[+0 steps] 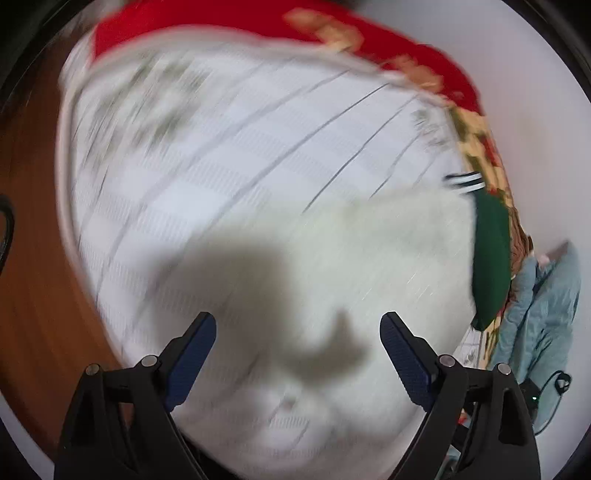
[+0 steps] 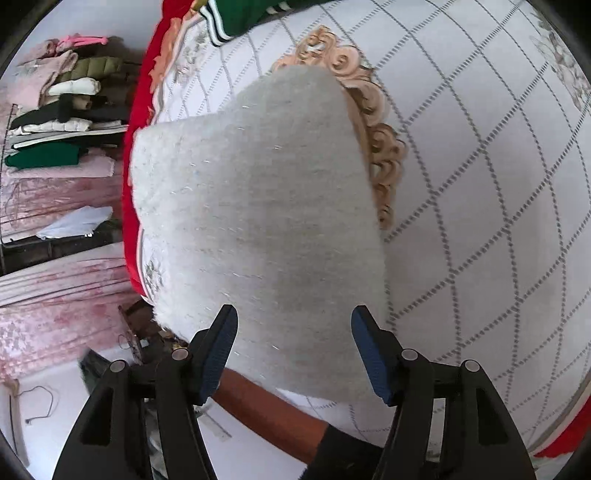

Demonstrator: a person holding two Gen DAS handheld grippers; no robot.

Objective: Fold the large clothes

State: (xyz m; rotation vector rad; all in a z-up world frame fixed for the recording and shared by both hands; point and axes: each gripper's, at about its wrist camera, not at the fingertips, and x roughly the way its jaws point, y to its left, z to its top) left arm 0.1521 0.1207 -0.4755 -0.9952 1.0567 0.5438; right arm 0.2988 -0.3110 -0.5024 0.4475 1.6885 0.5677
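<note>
A fluffy white garment [image 2: 258, 206] lies folded on a white bedspread [image 2: 480, 184] with a grey diamond pattern. My right gripper [image 2: 293, 350] is open, hovering just above the garment's near edge, holding nothing. In the blurred left wrist view the same white garment [image 1: 369, 258] lies ahead on the bedspread [image 1: 221, 147]. My left gripper [image 1: 297, 354] is open and empty above white fabric, with its shadow on the cloth.
A green garment with striped cuffs [image 2: 251, 18] lies at the bed's far side, also in the left wrist view [image 1: 491, 258]. The bedspread has a red border [image 2: 135, 166]. Stacked folded clothes [image 2: 62, 110] fill shelves to the left. A light blue garment [image 1: 543, 306] hangs at right.
</note>
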